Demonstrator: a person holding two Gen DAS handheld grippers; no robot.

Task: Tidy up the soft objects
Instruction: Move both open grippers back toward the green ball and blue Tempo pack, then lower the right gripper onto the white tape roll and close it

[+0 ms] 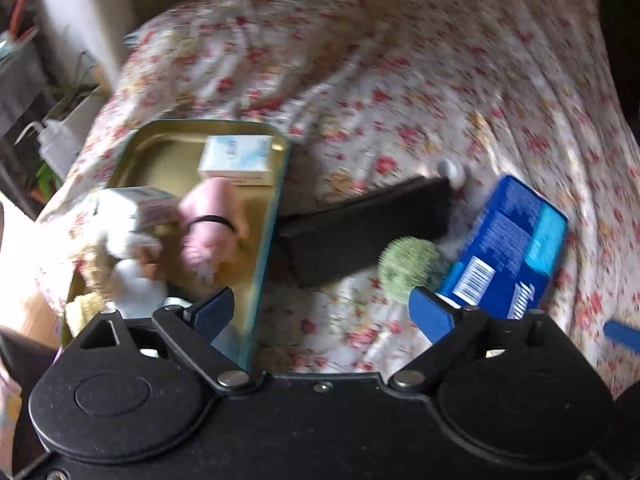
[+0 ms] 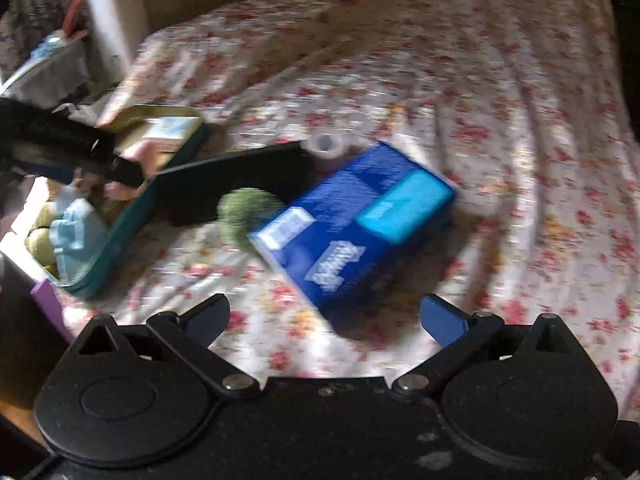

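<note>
Pink soft toy (image 1: 210,224) and white plush (image 1: 128,240) lying inside open tin (image 1: 276,216) on flowered bedspread (image 1: 400,80). Green fuzzy ball (image 2: 248,216) between black case (image 2: 224,180) and blue box (image 2: 360,216). Left gripper (image 1: 322,312) wide open over tin's edge, empty. Right gripper (image 2: 326,320) spread wide, empty, above bedspread. Plants (image 1: 60,108) and shelves at far left, blurred.

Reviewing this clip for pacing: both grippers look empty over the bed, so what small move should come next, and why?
Probably bring the right gripper down toward the green fuzzy ball. Both grippers stand open and empty, the ball lies loose on the floral bedspread between the black case and blue box, while the tin already holds soft toys.
</note>
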